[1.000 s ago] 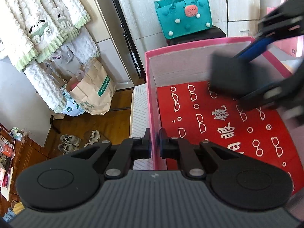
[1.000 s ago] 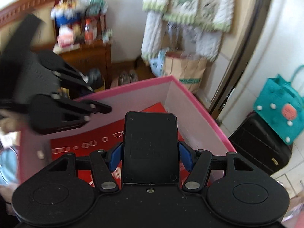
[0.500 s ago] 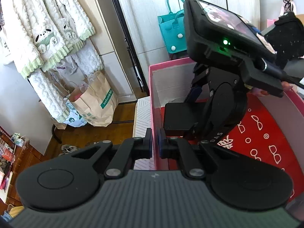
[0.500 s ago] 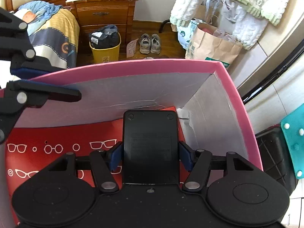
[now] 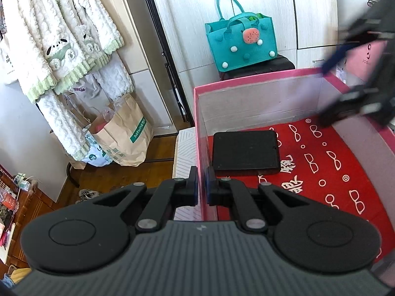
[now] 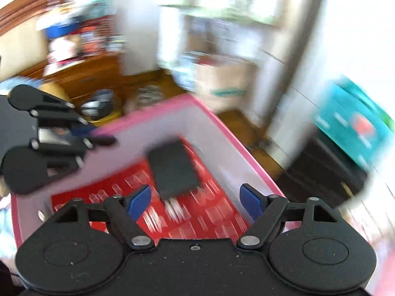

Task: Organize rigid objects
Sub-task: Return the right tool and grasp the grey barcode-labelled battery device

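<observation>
A flat black rectangular device [image 5: 245,150] lies on the red glasses-print floor of a pink box [image 5: 259,81], near its left wall; it also shows in the right wrist view [image 6: 174,169]. My left gripper [image 5: 202,188] is shut on the box's left wall [image 5: 200,148]. My right gripper [image 6: 195,201] is open and empty, above the box behind the device. It appears blurred at the upper right of the left wrist view [image 5: 355,74]. The left gripper shows at the left of the right wrist view [image 6: 81,135].
A teal felt bag [image 5: 240,42] sits on a black case beyond the box. A paper bag [image 5: 126,135] and hanging white clothes [image 5: 64,49] are to the left. A wooden cabinet [image 6: 81,74] and a yellow bin stand across the wooden floor.
My right gripper opened and let go of the black device, which now lies on the box floor. The right gripper then pulled up and back. The left gripper kept hold of the box wall.
</observation>
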